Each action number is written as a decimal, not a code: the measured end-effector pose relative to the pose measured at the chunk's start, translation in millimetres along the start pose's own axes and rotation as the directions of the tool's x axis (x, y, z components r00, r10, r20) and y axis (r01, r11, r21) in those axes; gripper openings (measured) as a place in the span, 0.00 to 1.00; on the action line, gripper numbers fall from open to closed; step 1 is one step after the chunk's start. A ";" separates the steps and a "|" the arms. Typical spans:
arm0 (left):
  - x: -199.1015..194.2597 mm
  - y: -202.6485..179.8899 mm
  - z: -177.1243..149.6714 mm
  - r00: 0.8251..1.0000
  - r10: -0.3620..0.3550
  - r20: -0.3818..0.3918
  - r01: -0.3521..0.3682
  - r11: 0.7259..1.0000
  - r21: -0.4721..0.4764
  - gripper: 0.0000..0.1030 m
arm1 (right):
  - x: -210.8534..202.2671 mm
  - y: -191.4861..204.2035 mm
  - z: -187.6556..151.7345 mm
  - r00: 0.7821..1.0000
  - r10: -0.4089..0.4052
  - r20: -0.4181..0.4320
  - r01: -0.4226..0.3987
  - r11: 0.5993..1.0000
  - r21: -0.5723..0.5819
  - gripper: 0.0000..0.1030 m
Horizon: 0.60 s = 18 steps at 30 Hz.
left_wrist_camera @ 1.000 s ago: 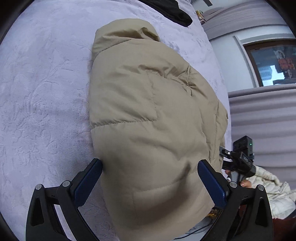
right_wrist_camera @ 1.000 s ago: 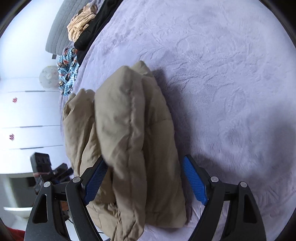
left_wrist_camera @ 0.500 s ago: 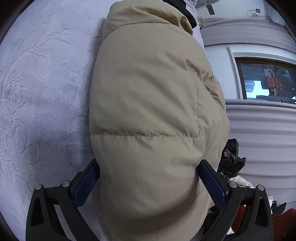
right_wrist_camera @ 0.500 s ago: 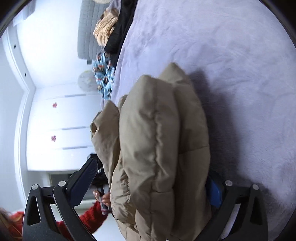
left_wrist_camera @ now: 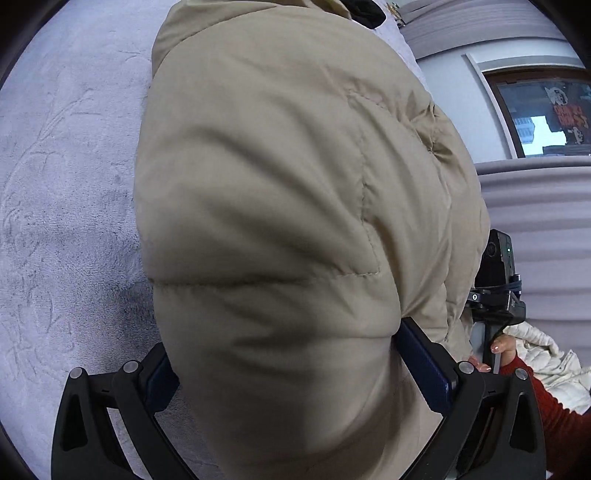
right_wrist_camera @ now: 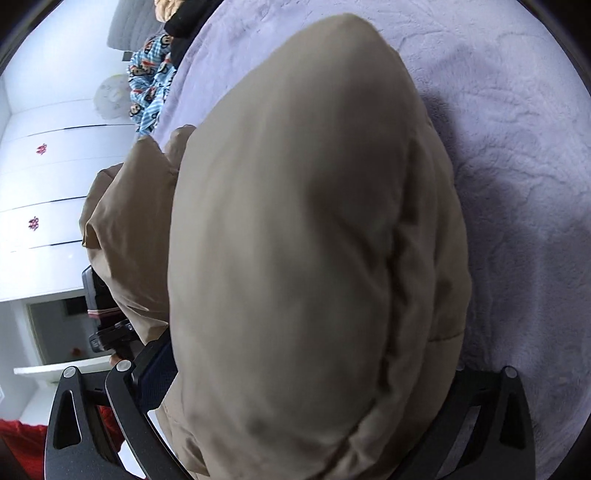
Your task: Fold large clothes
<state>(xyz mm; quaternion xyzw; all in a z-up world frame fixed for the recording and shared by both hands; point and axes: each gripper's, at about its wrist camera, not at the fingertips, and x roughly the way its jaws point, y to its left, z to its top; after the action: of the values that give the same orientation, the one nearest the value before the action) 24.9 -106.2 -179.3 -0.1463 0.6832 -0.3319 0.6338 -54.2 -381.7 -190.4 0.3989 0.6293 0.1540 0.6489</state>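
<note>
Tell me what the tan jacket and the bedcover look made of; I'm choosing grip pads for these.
Tan jacket: looks like a matte woven synthetic shell over puffy fill, judging by stitched quilt lines and rounded bulges. Bedcover: seems a soft lavender plush or fleece, with a short nap and an embossed leafy pattern. The exact fibres cannot be told.

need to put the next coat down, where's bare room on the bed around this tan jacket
Bare blanket lies open along the tan jacket on the left claw side, and again beyond it on the right claw side. It is crowded toward the headboard, where black clothing and a blue patterned garment are piled.
</note>
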 end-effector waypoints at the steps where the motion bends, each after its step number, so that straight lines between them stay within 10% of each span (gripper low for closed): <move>1: -1.1 -6.8 -0.6 1.000 0.028 0.008 -0.028 1.000 0.011 0.99 | 0.8 1.3 0.4 1.000 -0.006 -0.002 0.006 1.000 0.008 1.00; 12: -21.9 -78.3 -20.6 0.967 0.218 0.134 -0.236 0.962 0.135 0.71 | -7.6 26.1 -9.5 0.997 0.018 0.076 -0.023 0.998 0.060 0.50; 18: -55.5 -92.7 -31.7 0.955 0.233 0.185 -0.265 0.949 0.168 0.71 | -12.8 49.3 -15.1 0.992 0.061 0.111 -0.065 0.997 0.034 0.47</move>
<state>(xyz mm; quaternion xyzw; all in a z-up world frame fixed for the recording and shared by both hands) -17.6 -131.5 -78.2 -0.0237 0.6070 -0.3001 0.7355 -55.5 -354.5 -144.8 0.4384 0.5824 0.1404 0.6700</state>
